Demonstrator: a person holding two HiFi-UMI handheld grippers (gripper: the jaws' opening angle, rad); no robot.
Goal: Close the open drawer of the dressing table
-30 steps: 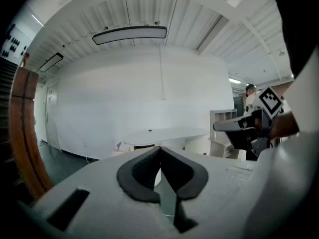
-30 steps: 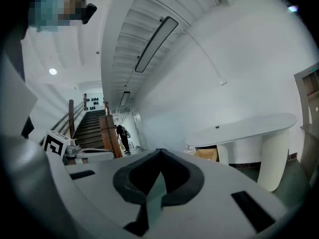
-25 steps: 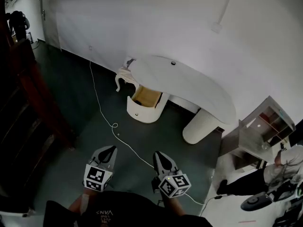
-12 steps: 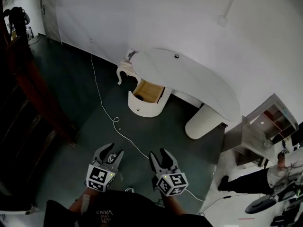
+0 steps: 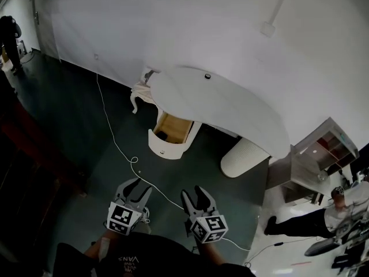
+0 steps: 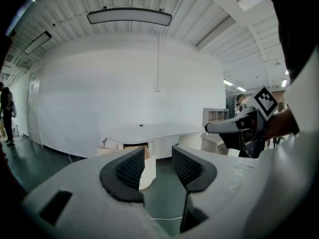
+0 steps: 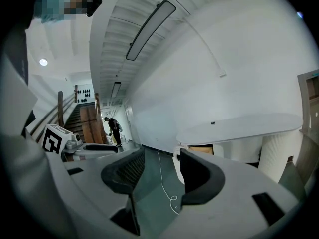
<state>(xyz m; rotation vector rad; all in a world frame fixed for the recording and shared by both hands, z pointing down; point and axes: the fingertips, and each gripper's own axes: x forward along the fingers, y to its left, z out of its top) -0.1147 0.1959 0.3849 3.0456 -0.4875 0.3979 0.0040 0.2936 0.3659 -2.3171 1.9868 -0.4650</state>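
Here, a white dressing table [image 5: 230, 105] stands against the wall on a dark green floor [image 5: 75, 114]. The drawer [image 5: 168, 136] under its left end hangs open (wooden inside showing). Well short of it, the left claw [image 5: 137, 186] and right claw [image 5: 192, 192] hover side by side. Each has just been spreading, with nothing between its jaws. A white cable [image 5: 134, 160] snakes across the floor.

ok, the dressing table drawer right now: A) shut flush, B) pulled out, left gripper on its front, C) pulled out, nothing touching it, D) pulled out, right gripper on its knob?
C: the drawer stands out from under the dressing table, while the left gripper and right gripper hang well short of it over the floor, their jaws having just been opening, nothing between them.
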